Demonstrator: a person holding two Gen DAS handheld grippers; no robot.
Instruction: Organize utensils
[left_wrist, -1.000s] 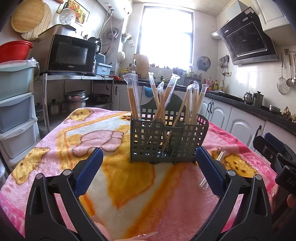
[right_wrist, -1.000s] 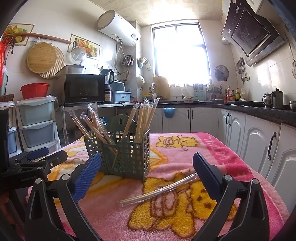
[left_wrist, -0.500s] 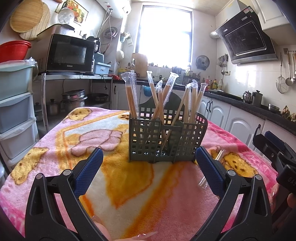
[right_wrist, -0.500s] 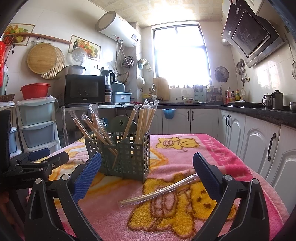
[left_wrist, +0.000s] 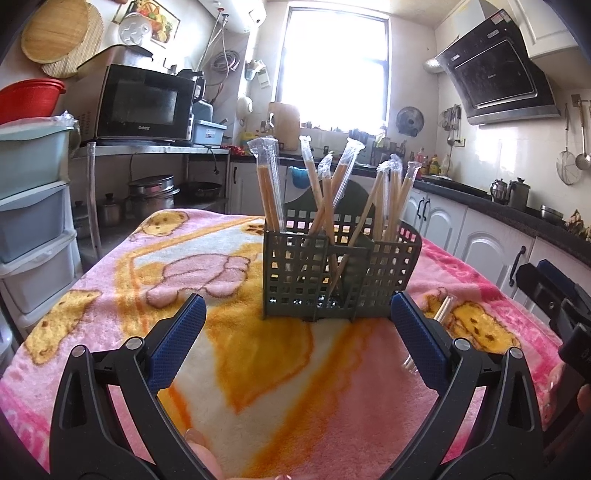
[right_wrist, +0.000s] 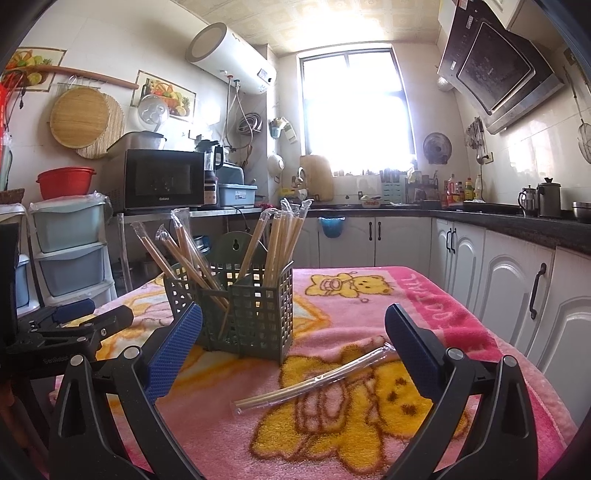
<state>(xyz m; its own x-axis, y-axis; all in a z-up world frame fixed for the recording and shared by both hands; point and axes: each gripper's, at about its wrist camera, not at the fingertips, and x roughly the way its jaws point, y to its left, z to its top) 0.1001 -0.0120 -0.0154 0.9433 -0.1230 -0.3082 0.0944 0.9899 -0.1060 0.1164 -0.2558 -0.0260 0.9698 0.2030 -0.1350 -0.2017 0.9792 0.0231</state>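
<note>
A dark green slotted utensil caddy (left_wrist: 341, 275) (right_wrist: 243, 317) stands on the pink blanket-covered table, holding several plastic-wrapped chopstick pairs (left_wrist: 325, 199) (right_wrist: 280, 240) upright or leaning. One wrapped pair of chopsticks (right_wrist: 314, 380) lies flat on the blanket to the caddy's right, between my right gripper's fingers. Its end (left_wrist: 441, 310) peeks out beside a left pad. My left gripper (left_wrist: 297, 332) is open, just short of the caddy. My right gripper (right_wrist: 293, 341) is open and empty.
The pink cartoon blanket (left_wrist: 110, 288) (right_wrist: 424, 295) covers the whole table. The other gripper's black body shows at each view's side (left_wrist: 554, 295) (right_wrist: 62, 328). Plastic drawers (left_wrist: 33, 206) stand left, white cabinets (right_wrist: 498, 269) right. A fingertip (left_wrist: 201, 450) shows at the bottom.
The left wrist view has tilted slightly, so the caddy sits a touch higher in frame. The right gripper has barely moved; the loose chopstick pair lies as before.
</note>
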